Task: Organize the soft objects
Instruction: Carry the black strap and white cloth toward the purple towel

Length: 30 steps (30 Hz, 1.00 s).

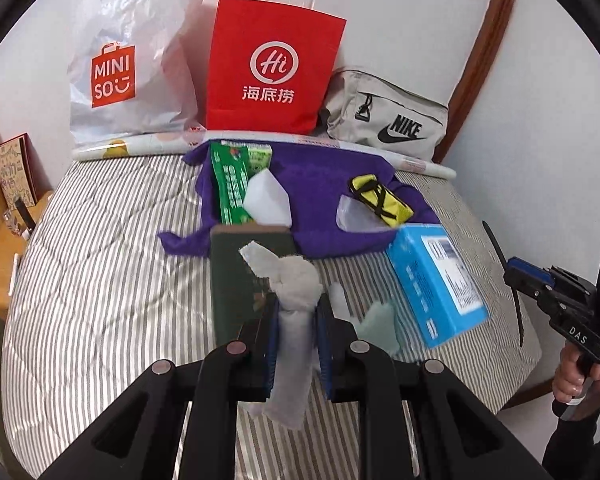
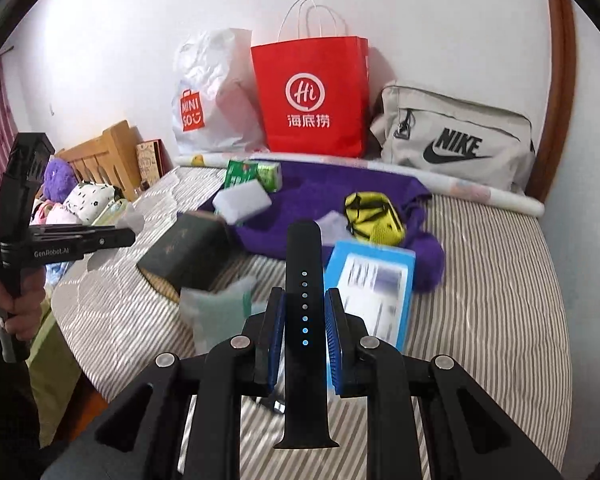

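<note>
Grey fabric, a rolled cloth, is clamped in the left hand-held gripper above the striped bed. The right hand-held gripper pinches a black strap; presumably both are lifted for sorting toward the purple cloth at 12 o'clock.

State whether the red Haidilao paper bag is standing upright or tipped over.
Upright. The red Haidilao paper bag stands on its base against the wall, white handles pointing up, between the Miniso plastic bag and the Nike bag.
</note>
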Available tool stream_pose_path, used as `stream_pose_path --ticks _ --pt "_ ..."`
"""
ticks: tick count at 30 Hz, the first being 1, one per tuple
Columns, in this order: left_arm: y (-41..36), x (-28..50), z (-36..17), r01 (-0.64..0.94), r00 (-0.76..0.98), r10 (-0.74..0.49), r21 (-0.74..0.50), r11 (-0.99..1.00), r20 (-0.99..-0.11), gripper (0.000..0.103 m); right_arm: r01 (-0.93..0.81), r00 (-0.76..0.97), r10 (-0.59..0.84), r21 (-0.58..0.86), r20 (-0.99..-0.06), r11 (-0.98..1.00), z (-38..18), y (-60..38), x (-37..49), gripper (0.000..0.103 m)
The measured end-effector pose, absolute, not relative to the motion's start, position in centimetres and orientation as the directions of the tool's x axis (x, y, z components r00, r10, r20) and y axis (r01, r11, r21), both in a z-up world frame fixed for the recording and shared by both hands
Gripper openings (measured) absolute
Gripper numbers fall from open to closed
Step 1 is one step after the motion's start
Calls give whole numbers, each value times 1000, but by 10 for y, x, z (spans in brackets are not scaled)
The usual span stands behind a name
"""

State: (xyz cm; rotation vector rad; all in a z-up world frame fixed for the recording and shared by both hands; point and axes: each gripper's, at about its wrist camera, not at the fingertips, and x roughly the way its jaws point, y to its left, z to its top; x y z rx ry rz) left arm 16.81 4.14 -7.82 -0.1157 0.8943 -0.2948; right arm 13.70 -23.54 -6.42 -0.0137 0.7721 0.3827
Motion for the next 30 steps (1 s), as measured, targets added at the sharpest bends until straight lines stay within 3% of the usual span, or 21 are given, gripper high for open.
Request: stream_pose_path --ticks 15,30 --pt "36 259 -70 175 581 -303 -248 953 -755 17 -339 651 336 136 -680 931 -57 -234 245 20" --pt "37 346 -93 137 533 -270 -233 963 -802 17 -318 620 297 114 -726 941 -89 -233 338 20"
